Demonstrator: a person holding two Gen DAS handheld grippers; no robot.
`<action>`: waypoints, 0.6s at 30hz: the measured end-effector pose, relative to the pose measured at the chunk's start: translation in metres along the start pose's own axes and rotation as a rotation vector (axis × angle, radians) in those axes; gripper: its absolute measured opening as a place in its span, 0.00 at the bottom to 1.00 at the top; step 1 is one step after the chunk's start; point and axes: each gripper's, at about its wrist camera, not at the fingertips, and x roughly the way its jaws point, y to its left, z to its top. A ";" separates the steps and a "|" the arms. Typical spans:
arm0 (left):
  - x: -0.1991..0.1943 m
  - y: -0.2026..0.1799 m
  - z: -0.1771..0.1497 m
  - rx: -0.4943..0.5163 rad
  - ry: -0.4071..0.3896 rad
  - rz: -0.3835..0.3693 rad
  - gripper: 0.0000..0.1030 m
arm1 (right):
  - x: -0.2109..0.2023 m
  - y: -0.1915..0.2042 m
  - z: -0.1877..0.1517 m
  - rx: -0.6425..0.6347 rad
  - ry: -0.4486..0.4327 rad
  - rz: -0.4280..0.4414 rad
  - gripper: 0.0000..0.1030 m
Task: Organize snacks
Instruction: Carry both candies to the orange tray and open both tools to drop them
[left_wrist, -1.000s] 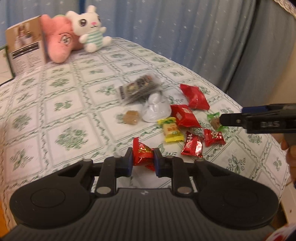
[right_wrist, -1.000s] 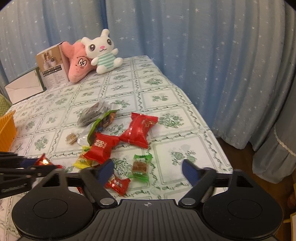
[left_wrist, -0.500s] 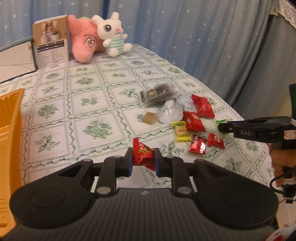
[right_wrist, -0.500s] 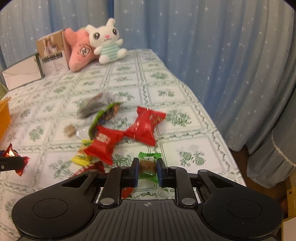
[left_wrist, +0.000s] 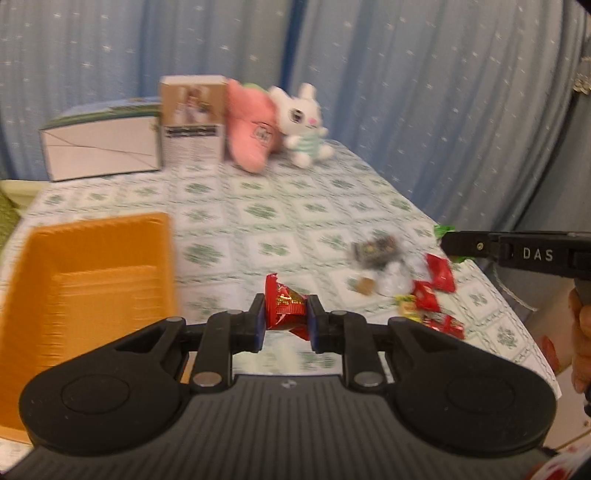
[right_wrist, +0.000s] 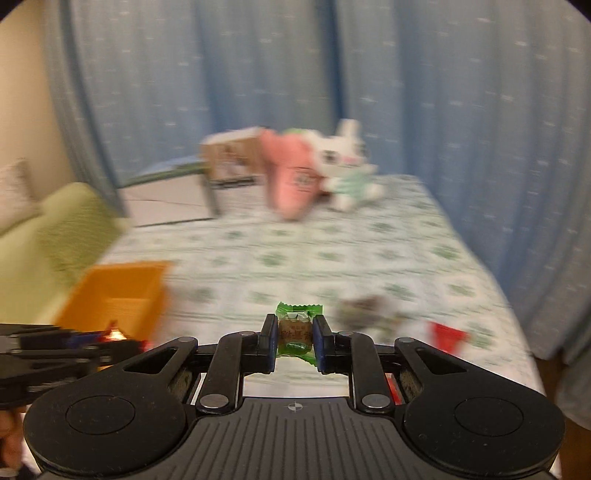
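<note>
My left gripper (left_wrist: 285, 314) is shut on a red wrapped candy (left_wrist: 286, 312), held above the table just right of the orange tray (left_wrist: 92, 236). My right gripper (right_wrist: 295, 334) is shut on a green wrapped candy (right_wrist: 297, 328), lifted above the table; in the left wrist view it enters from the right (left_wrist: 448, 242). Several loose snacks lie on the cloth at the right: red packets (left_wrist: 439, 271), a yellow candy (left_wrist: 408, 308), a dark packet (left_wrist: 376, 247), a brown piece (left_wrist: 365, 286). The tray also shows in the right wrist view (right_wrist: 118, 291), blurred.
At the back stand a white box (left_wrist: 103, 147), a printed carton (left_wrist: 194, 125), a pink plush (left_wrist: 255, 129) and a white bunny plush (left_wrist: 304, 125). Blue curtains hang behind. The table's right edge (left_wrist: 517, 314) is close to the snacks. A green sofa (right_wrist: 55, 229) is at the left.
Both grippers have lifted and swung left toward the orange tray, each holding its candy. The right gripper closed on the green candy within the last second. The views are motion-blurred.
</note>
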 end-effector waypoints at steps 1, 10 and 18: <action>-0.006 0.008 0.002 -0.004 -0.006 0.013 0.19 | 0.003 0.013 0.003 -0.008 0.002 0.027 0.19; -0.052 0.094 0.003 0.004 -0.002 0.164 0.19 | 0.049 0.114 0.001 -0.053 0.056 0.208 0.19; -0.049 0.150 -0.023 -0.066 0.042 0.215 0.19 | 0.104 0.171 -0.027 -0.078 0.139 0.305 0.19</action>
